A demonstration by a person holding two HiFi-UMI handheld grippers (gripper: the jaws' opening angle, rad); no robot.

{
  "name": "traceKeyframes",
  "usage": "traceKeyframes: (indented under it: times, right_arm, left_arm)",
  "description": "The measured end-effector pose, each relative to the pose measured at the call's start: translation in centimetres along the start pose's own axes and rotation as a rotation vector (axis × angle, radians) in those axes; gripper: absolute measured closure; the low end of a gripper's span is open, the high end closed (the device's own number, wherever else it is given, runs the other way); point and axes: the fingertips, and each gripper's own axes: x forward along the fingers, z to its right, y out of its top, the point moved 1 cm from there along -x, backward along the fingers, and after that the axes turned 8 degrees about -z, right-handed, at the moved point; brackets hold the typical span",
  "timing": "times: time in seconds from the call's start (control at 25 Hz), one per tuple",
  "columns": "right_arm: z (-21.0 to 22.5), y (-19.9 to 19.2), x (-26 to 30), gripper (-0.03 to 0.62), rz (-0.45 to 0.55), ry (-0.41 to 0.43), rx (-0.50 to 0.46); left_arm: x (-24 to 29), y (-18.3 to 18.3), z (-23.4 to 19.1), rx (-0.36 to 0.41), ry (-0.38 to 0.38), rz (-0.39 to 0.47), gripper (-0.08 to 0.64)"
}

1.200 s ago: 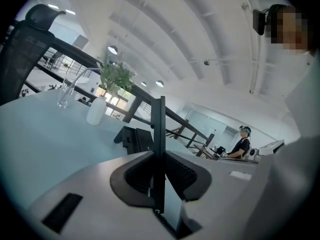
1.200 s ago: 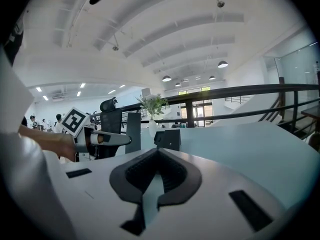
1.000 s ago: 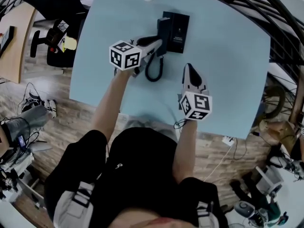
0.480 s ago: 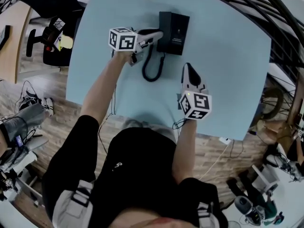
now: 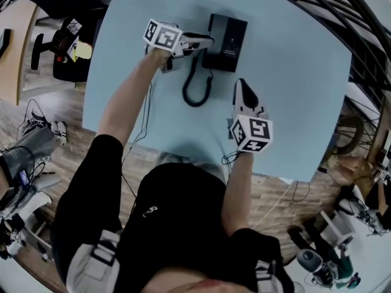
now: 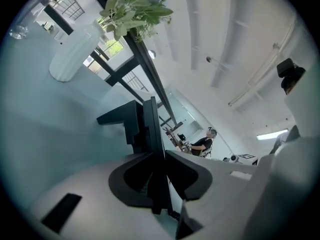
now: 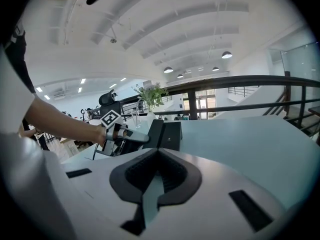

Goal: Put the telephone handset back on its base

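The handset (image 5: 212,35) sits along the left side of its base (image 5: 233,36), on the far part of the bench (image 5: 293,96). The left claw (image 5: 204,42) spans the handset, jaws opening, pads seemingly touching it. The right claw (image 5: 244,90) is near the coiled cord (image 5: 197,89), its 2 jaws slightly parted and empty.

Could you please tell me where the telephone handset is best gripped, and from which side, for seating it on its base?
Probably the slim middle of the handset, pads on its flat faces, coming from the left of the base: the handset lies along that edge, and the cord trails toward the person.
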Motion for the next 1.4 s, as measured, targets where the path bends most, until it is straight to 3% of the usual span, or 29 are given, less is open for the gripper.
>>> traceKeyframes:
  times: [0.2, 0.4, 0.6, 0.76, 0.84, 0.96, 1.12, 1.28, 1.4]
  right_arm:
    - [-0.6, 0.5, 2.1, 0.598, -0.014, -0.001, 0.007]
    - [-1.1, 0.7, 2.2, 0.598, -0.010, 0.008, 0.007]
    - [-2.1, 0.7, 1.6, 0.598, -0.005, 0.019, 0.002]
    - [-3.0, 1.0, 1.1, 0.598, 0.015, 0.023, -0.009]
    - [-3.6, 1.3, 0.7, 0.598, 0.032, 0.024, -0.010]
    - [-4.7, 1.8, 0.0, 0.598, 0.059, 0.033, -0.007]
    - [-6.9, 3.5, -0.8, 0.598, 0.108, 0.049, -0.027]
    - [-8.9, 5.8, -2.5, 0.598, 0.184, 0.045, -0.055]
    - [-10.2, 8.6, -4.6, 0.598, 0.258, 0.035, -0.082]
  left_arm:
    - [-1.4, 0.0, -2.8, -0.010, 0.075, -0.047, 0.476]
    - [-1.4, 0.1, -3.2, 0.045, 0.152, -0.029, 0.460]
    - [-2.2, 0.2, -3.6, 0.033, 0.309, -0.001, 0.399]
    - [-3.1, 0.3, -1.8, 0.107, 0.391, 0.024, 0.399]
    - [-4.1, 0.9, -0.2, 0.142, 0.429, 0.083, 0.399]
    - [-6.6, 2.7, 3.2, 0.172, 0.515, 0.259, 0.403]
    - [-9.8, 4.3, 9.2, 0.226, 0.552, 0.454, 0.434]
    - [-13.9, 3.1, 15.6, 0.269, 0.691, 0.633, 0.543]
    - [-16.0, 2.0, 20.1, 0.297, 0.725, 0.702, 0.552]
